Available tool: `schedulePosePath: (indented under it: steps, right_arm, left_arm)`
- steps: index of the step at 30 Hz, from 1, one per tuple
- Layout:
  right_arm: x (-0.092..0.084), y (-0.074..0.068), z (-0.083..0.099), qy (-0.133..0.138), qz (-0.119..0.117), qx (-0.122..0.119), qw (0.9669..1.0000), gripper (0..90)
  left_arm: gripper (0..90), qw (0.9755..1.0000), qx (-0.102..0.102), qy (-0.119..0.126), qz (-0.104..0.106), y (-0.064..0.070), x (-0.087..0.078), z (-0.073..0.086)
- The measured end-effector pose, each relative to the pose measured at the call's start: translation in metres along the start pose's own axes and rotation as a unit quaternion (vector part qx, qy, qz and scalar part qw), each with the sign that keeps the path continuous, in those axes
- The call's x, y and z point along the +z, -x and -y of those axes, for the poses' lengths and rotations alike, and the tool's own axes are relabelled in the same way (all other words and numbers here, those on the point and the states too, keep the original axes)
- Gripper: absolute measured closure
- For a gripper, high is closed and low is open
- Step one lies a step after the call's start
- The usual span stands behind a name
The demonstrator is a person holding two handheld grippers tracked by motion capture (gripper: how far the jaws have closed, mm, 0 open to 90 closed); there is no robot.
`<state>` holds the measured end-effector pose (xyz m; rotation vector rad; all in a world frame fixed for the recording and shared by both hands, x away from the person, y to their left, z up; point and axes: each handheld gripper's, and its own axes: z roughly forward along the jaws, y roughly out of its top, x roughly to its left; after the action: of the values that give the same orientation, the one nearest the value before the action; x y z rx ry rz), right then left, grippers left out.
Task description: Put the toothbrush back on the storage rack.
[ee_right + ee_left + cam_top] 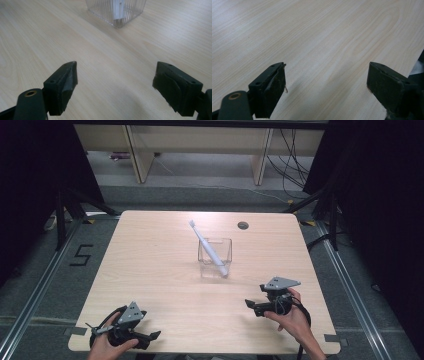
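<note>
A clear ribbed square cup (215, 257) stands near the middle of the wooden table (150, 270). A white toothbrush (207, 246) leans in it, head up toward the back left. The cup's base (116, 11) with the toothbrush handle (117, 10) inside shows at the top of the right gripper view. My right gripper (252, 306) rests near the table's front right, open and empty (115, 87). My left gripper (152, 336) sits at the front left edge, open and empty (325, 87), over bare wood.
A round cable hole (243, 225) is in the table's back right. The table's front edge lies just under both hands. Wooden furniture legs (137, 155) and cables (292, 165) stand on the floor beyond the table. Black stands (65, 205) flank it.
</note>
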<state>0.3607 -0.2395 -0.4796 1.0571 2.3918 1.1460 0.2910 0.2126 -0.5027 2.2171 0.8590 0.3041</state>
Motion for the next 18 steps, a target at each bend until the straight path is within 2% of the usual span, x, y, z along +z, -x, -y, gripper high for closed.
schedulePosePath:
  steps: [3, 5, 7, 8, 15, 16, 17, 18]
  right_arm:
    - [-0.002, 0.000, 0.002, -0.002, 0.002, -0.007, 1.0000, 19.4]
    - [-0.004, -0.003, 0.005, -0.004, -0.002, 0.008, 1.0000, 19.2]
    - [-0.005, -0.001, 0.006, -0.004, -0.001, -0.011, 0.9999, 18.9]
    - [-0.006, -0.002, 0.007, -0.006, 0.001, -0.004, 1.0000, 18.7]
    - [-0.012, 0.001, 0.014, -0.006, 0.000, -0.001, 1.0000, 18.0]
    - [-0.013, 0.000, 0.016, -0.008, 0.001, 0.010, 0.9999, 18.1]
    - [-0.014, 0.003, 0.017, -0.005, 0.006, -0.001, 1.0000, 18.1]
    - [-0.014, 0.003, 0.019, -0.005, 0.000, 0.004, 1.0000, 18.0]
  left_arm:
    - [15.1, 1.0000, 0.000, 0.000, 0.000, 0.000, 0.000, 0.000]
    - [15.1, 1.0000, -0.002, 0.001, 0.001, 0.000, 0.000, 0.000]
    - [15.1, 1.0000, -0.002, 0.001, 0.000, 0.000, 0.000, 0.000]
    - [15.1, 1.0000, -0.002, 0.000, 0.000, 0.000, 0.000, 0.000]
    - [15.1, 1.0000, 0.000, 0.000, 0.000, 0.000, 0.000, 0.000]
    - [15.1, 1.0000, -0.001, 0.001, 0.000, 0.000, 0.000, 0.000]
    - [15.1, 1.0000, -0.002, 0.001, 0.000, 0.000, 0.000, 0.000]
    - [15.1, 1.0000, -0.001, 0.000, 0.000, 0.000, 0.000, 0.000]
